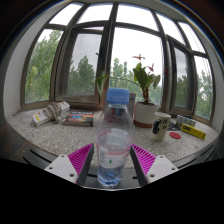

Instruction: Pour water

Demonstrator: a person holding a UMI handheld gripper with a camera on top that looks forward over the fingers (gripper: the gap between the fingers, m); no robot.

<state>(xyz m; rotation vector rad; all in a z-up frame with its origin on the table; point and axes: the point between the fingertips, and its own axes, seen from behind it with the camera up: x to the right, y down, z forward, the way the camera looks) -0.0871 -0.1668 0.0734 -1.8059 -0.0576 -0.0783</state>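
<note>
Behind everything stands a wide bay window (120,55) with dark frames, and green trees show through its glass. Under the window runs a pale stone surface (30,130) like a broad sill, and my water bottle (115,140) is the landmark I use for all places. This bottle is clear plastic with a blue cap, it stands upright, and it is between the two fingers of my gripper (113,160). The pink pads (82,157) lie against its lower sides on both sides, so the gripper is closed narrow on the bottle and holds it. I cannot tell how much water is inside. Beyond the bottle and to its right stands a potted plant (146,95) in a white pot. Farther right of the bottle, nearer than the plant, is a dark cup (162,125), and just beside it lies a small red thing (175,134) that I cannot name. Still farther right lies a yellowish box (192,129). To the left of the bottle, beyond it, lie some books (78,118) flat on the surface, and farther left some crumpled packages (50,113).
</note>
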